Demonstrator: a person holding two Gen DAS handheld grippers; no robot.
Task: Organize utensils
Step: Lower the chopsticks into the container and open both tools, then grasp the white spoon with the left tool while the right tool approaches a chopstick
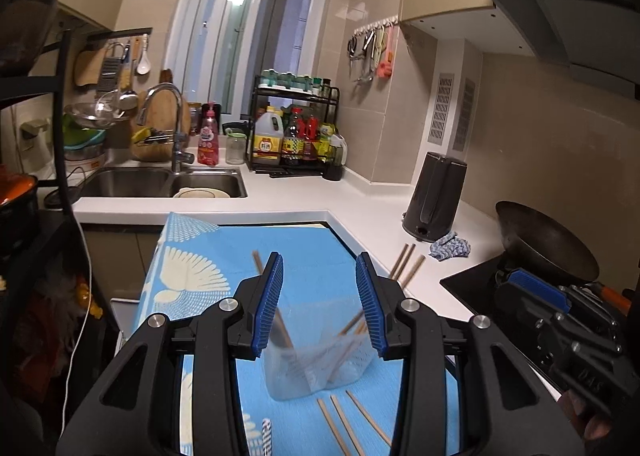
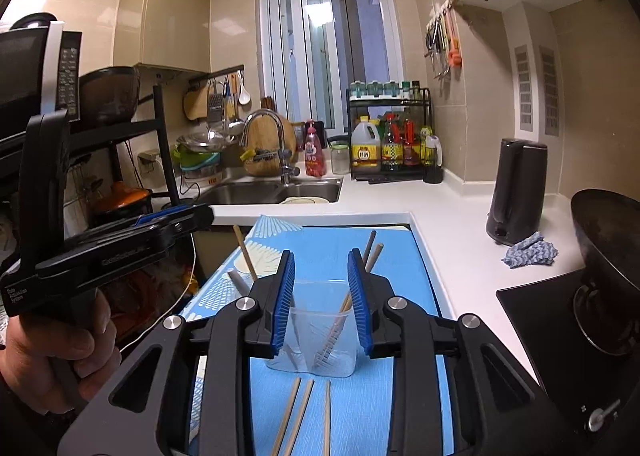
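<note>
A clear plastic holder [image 1: 318,360] [image 2: 316,332] stands on a blue patterned mat [image 1: 224,248] [image 2: 320,240] with several wooden chopsticks leaning in it. Three loose chopsticks [image 1: 344,422] [image 2: 306,416] lie on the mat in front of the holder. My left gripper [image 1: 320,304] is open and empty, above and just short of the holder. My right gripper [image 2: 321,302] is open and empty, its jaws framing the holder from the near side. The left gripper also shows at the left of the right wrist view [image 2: 176,222]; the right gripper shows at the right of the left wrist view [image 1: 536,288].
White L-shaped counter [image 1: 360,208] with sink [image 1: 160,180], bottle rack [image 1: 296,128], black kettle [image 1: 434,196] [image 2: 516,192], blue rag [image 1: 450,246], black wok [image 1: 548,244] on the stove. A black shelf [image 2: 120,128] with an orange pot stands left.
</note>
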